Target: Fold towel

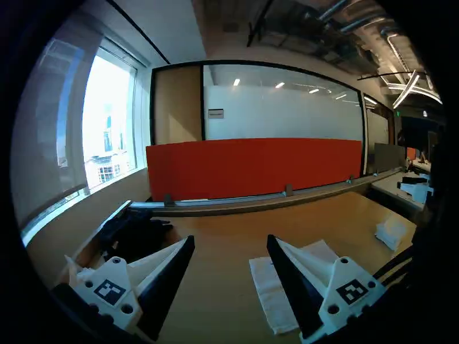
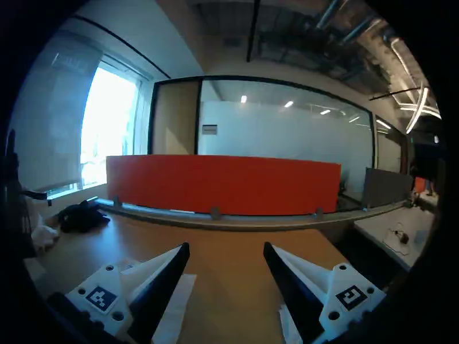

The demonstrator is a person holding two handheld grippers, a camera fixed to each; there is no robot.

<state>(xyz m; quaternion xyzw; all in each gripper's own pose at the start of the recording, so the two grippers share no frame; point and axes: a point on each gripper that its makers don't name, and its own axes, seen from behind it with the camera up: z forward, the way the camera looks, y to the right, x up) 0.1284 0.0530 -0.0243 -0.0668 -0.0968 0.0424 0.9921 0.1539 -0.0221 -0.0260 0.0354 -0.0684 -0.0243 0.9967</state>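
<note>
A white towel (image 1: 275,286) lies flat on the wooden table (image 1: 229,252), partly under the right finger of my left gripper (image 1: 230,249), which stands open above the table with nothing between its fingers. In the right gripper view, the white towel (image 2: 178,301) shows beneath the left finger, and another white edge (image 2: 287,324) peeks out under the right finger. My right gripper (image 2: 226,252) is open and holds nothing, hovering over the table (image 2: 229,269).
A dark bundle (image 1: 135,232) lies at the table's far left near the window; the same bundle (image 2: 80,218) shows in the right gripper view. A crumpled white cloth (image 1: 393,232) sits at the right. An orange divider panel (image 1: 252,166) borders the far edge.
</note>
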